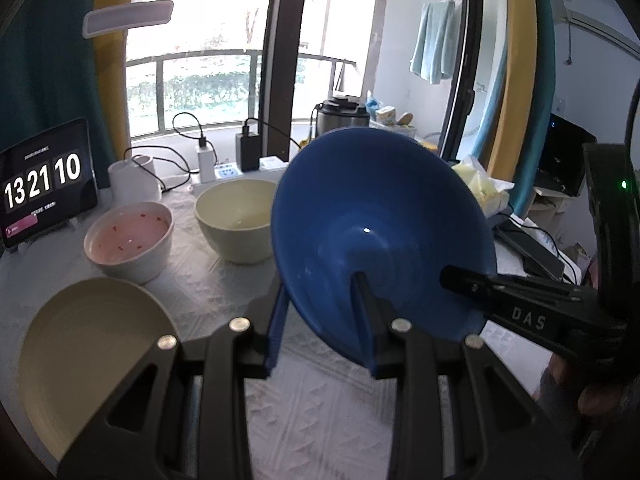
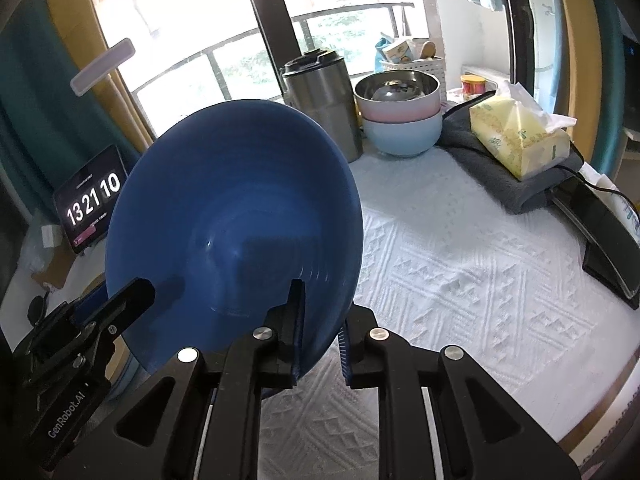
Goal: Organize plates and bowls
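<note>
A blue bowl is held tilted on edge above the bench, its open side turned toward both cameras. In the left wrist view, the left gripper is closed on the bowl's lower rim, one finger inside the bowl and the other behind its outer wall. In the right wrist view, the right gripper is seen gripping the rim of the same bowl at about 5 o'clock on the bowl, with one finger laid against the inner surface; the outer finger appears to stand just off the wall, though the contact is poorly shown from this angle. Each gripper is visible in the other's view, entering from the side.

On the white textured cloth covering the bench, a pink bowl with red specks is seen at 10 o'clock from the left gripper, a cream bowl just beside it at 11 o'clock, and a cream plate at 9 o'clock, near the bench edge. A tablet showing 13 21 10 is propped behind the pink bowl. In the right wrist view, stacked bowls with a steel one on top are placed at 1 o'clock, beside a steel pot, and a tissue pack is laid on a grey towel at 2 o'clock.
</note>
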Motion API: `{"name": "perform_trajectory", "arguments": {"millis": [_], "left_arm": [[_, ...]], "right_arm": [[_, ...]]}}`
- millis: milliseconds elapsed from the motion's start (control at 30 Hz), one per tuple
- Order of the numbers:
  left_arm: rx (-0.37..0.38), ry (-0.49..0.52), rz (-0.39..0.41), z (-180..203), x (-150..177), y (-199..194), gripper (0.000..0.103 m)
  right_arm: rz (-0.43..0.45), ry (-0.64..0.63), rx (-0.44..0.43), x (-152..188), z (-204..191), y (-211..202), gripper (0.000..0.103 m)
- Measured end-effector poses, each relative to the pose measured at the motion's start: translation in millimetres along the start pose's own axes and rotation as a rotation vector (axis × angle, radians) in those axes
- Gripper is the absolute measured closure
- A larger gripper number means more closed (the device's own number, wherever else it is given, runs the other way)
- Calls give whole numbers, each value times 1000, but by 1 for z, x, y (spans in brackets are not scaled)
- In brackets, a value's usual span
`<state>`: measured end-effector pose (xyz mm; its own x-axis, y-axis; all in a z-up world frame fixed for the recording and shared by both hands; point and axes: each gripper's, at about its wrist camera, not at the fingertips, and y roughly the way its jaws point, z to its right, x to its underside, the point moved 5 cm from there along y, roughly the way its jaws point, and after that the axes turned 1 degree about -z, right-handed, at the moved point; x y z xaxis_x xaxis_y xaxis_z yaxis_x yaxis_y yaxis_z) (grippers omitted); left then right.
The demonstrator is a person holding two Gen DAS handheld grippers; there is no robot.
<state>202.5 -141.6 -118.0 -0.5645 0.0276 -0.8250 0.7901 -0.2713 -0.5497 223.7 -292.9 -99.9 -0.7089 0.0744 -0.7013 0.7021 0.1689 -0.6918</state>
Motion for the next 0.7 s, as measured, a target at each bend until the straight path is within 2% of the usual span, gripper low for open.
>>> {"name": "perform_trajectory", "arguments": {"millis": [200, 567, 700], "left_arm": [[-11, -13, -5, -7, 8, -9, 71], [-16, -33, -14, -17, 19, -21, 71], [-15, -40, -16, -21, 21, -23, 71]], "right_arm": [[-35, -18, -10, 10, -11, 2, 84], [-89, -42, -19, 23, -28, 5, 74], [-105, -48, -20, 25, -32, 6, 73]]}}
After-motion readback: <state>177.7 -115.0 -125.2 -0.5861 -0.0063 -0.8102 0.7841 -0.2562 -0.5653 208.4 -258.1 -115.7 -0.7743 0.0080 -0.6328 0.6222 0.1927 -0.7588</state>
